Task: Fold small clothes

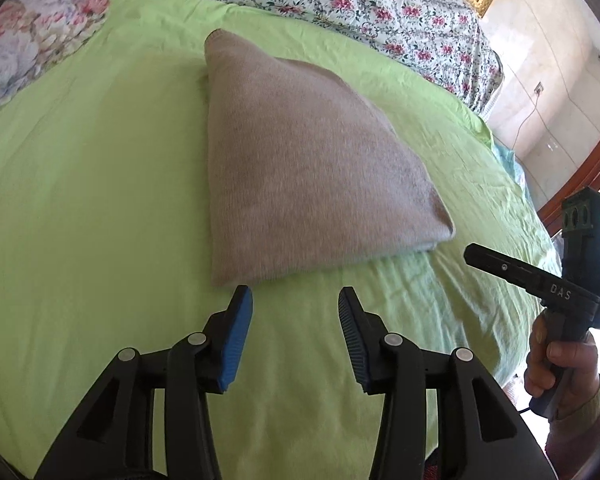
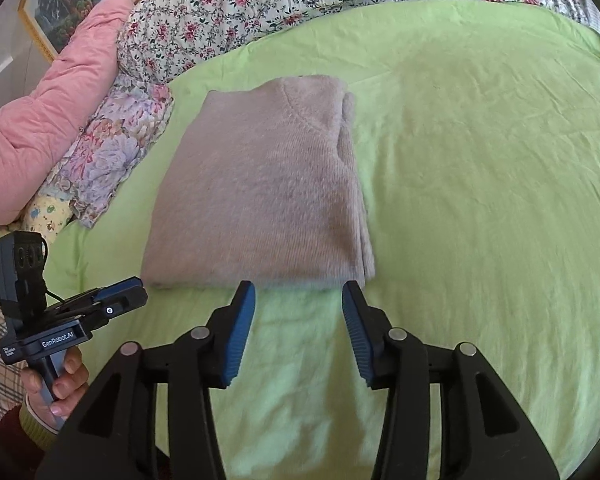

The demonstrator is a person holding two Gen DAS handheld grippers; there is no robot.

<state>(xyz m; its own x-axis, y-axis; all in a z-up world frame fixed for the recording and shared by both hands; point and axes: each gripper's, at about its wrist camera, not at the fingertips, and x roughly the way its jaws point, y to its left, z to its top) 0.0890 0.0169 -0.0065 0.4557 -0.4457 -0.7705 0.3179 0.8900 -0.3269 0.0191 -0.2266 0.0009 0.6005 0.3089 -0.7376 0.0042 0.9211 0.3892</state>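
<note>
Nearest in each wrist view are the tools themselves: the left tongs [image 1: 296, 300] stand wide apart with nothing between their blue pads, and the right tongs [image 2: 299, 296] likewise gape wide and hold nothing. Both hang over bare green bedsheet [image 1: 80, 200], tips just short of the garment. Just beyond the tips lies the beige knit sweater [image 1: 300, 168], resting flat on the sheet as a compact, thick packet; in the right wrist view its near edge runs directly ahead of the tongs, its neckline seam faces up toward the far end, and stacked layers show along its right edge. From the left wrist view the same packet's near left corner sits just ahead of the left pad, with the rest stretching away to the right. By the look of it the folding of this piece is done or nearly so, and the step in hand seems to be a release or a check of the result. The next move likely calls for either one more half-fold, gripping the near edge with both tongs, or setting the bundle aside. Farther off, a floral quilt [image 2: 300, 0] and a pink pillow [image 2: 60, 100] lie at the head of the bed.
</note>
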